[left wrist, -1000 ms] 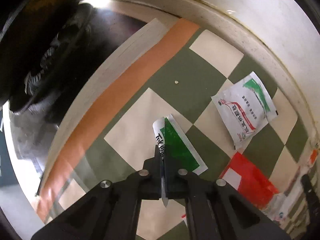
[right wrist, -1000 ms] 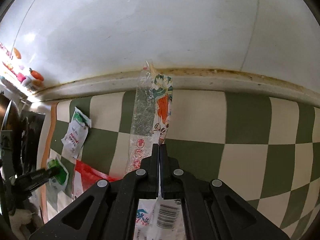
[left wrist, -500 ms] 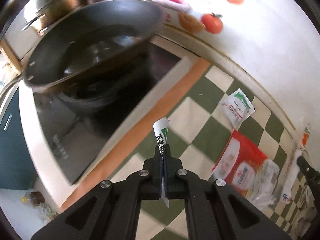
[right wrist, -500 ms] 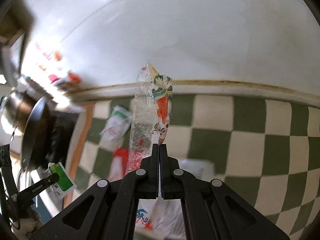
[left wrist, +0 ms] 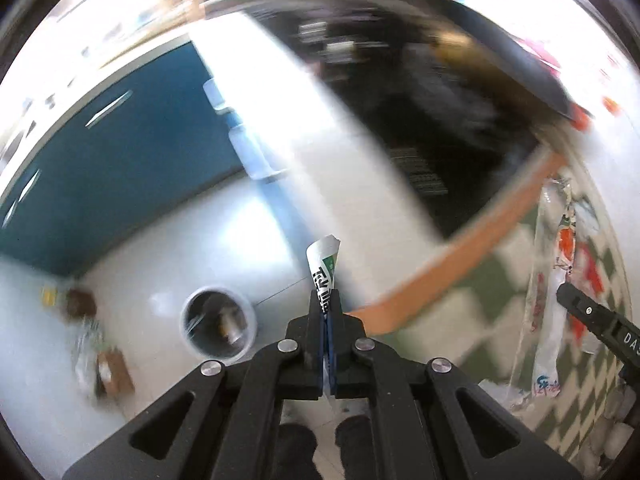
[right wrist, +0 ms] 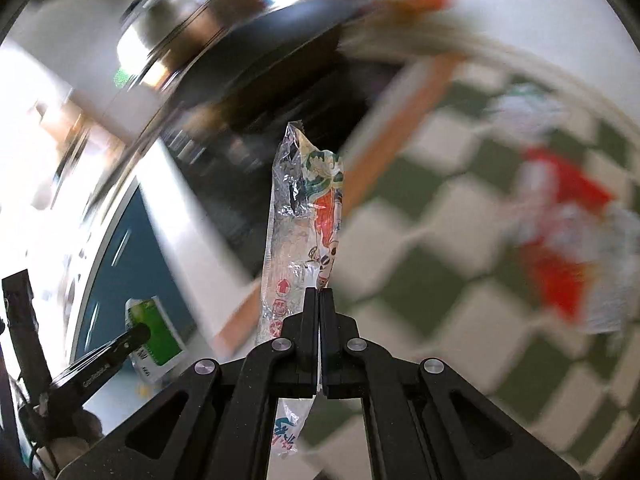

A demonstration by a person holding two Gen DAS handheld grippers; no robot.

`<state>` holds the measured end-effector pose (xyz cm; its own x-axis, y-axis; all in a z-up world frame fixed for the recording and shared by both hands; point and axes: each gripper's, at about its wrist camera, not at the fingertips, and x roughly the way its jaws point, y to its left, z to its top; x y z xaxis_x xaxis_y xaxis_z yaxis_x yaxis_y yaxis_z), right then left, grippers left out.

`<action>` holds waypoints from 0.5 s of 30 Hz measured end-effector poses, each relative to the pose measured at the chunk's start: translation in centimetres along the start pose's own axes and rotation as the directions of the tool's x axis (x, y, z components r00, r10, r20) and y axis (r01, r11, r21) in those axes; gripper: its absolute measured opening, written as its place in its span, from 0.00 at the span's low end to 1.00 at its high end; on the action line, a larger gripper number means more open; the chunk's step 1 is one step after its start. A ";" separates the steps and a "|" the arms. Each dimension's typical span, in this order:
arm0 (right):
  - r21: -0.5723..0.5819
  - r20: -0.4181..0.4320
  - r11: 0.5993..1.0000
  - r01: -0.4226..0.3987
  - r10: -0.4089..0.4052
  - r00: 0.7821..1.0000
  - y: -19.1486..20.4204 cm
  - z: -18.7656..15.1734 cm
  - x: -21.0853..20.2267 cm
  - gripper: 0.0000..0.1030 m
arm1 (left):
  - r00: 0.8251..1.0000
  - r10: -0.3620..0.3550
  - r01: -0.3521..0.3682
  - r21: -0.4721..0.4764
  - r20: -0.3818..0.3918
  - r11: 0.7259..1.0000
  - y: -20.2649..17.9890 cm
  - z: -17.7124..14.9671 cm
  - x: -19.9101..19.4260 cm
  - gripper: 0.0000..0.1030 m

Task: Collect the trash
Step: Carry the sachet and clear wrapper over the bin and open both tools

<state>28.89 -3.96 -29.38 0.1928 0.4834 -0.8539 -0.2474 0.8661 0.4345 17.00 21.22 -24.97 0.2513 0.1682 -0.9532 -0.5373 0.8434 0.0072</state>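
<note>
While its jaws are pressing together on a green-and-white packet (left wrist: 323, 270), the left tool (left wrist: 325, 312) is holding it in the air above the floor (left wrist: 160, 248), with a round bin (left wrist: 218, 328) showing just below and to the left. The right tool (right wrist: 319, 312) is pinching a long clear wrapper (right wrist: 308, 216), which is standing up from its jaws over the blurred checkered tabletop (right wrist: 452, 216), where a red bag (right wrist: 560, 232) is lying.

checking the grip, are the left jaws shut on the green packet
Shut: the left gripper jaws pinch the green packet, no gap showing.
</note>
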 end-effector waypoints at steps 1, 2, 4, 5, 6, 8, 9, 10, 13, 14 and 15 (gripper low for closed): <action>-0.038 -0.033 0.999 -0.017 0.015 0.999 2.7 -1.1 1.9 0.00 | 1.000 0.016 -0.017 -0.026 -0.009 1.000 2.2 -0.5 0.4 0.00; -0.079 -0.069 0.996 -0.034 0.028 0.997 5.6 -2.4 4.2 0.00 | 0.999 0.031 -0.032 -0.058 -0.023 0.998 4.8 -1.1 1.0 0.00; -0.141 -0.131 0.988 -0.064 0.045 0.990 10.1 -4.8 8.4 0.00 | 0.997 0.054 -0.060 -0.122 -0.055 0.991 10.2 -2.5 2.4 0.00; -0.166 -0.155 0.983 -0.074 0.049 0.987 11.9 -6.0 10.4 0.00 | 0.995 0.068 -0.080 -0.158 -0.077 0.984 13.4 -3.3 3.7 0.00; -0.196 -0.182 0.977 -0.088 0.052 0.982 14.0 -7.5 12.8 0.00 | 0.993 0.073 -0.090 -0.188 -0.097 0.978 15.6 -4.1 5.2 0.00; -0.230 -0.233 0.968 -0.099 0.044 0.971 17.1 -10.3 17.7 0.00 | 0.988 0.069 -0.102 -0.240 -0.141 0.965 19.7 -5.6 8.6 0.00; -0.246 -0.262 0.964 -0.101 0.034 0.964 18.5 -11.8 20.5 0.00 | 0.985 0.066 -0.107 -0.263 -0.159 0.959 21.4 -6.2 10.3 0.00; -0.259 -0.285 0.961 -0.098 0.021 0.958 19.5 -13.3 23.4 0.00 | 0.982 0.054 -0.105 -0.287 -0.180 0.952 23.1 -7.0 12.2 0.00; -0.281 -0.348 0.957 -0.078 -0.026 0.937 20.8 -17.5 32.5 0.00 | 0.969 -0.006 -0.088 -0.368 -0.245 0.926 27.9 -9.5 20.3 0.00; -0.278 -0.370 0.958 -0.073 -0.037 0.928 20.6 -18.7 35.5 0.00 | 0.964 -0.034 -0.074 -0.387 -0.263 0.919 29.3 -10.3 23.3 0.00; -0.276 -0.398 0.959 -0.063 -0.054 0.916 20.3 -20.4 39.6 0.00 | 0.957 -0.057 -0.069 -0.411 -0.285 0.909 30.7 -11.3 26.7 0.00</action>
<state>12.09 30.13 -60.24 -0.1875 0.3452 -0.9196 -0.5113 0.7651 0.3915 -1.87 45.88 -53.58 0.0414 -0.0324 -0.9986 -0.8368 0.5451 -0.0523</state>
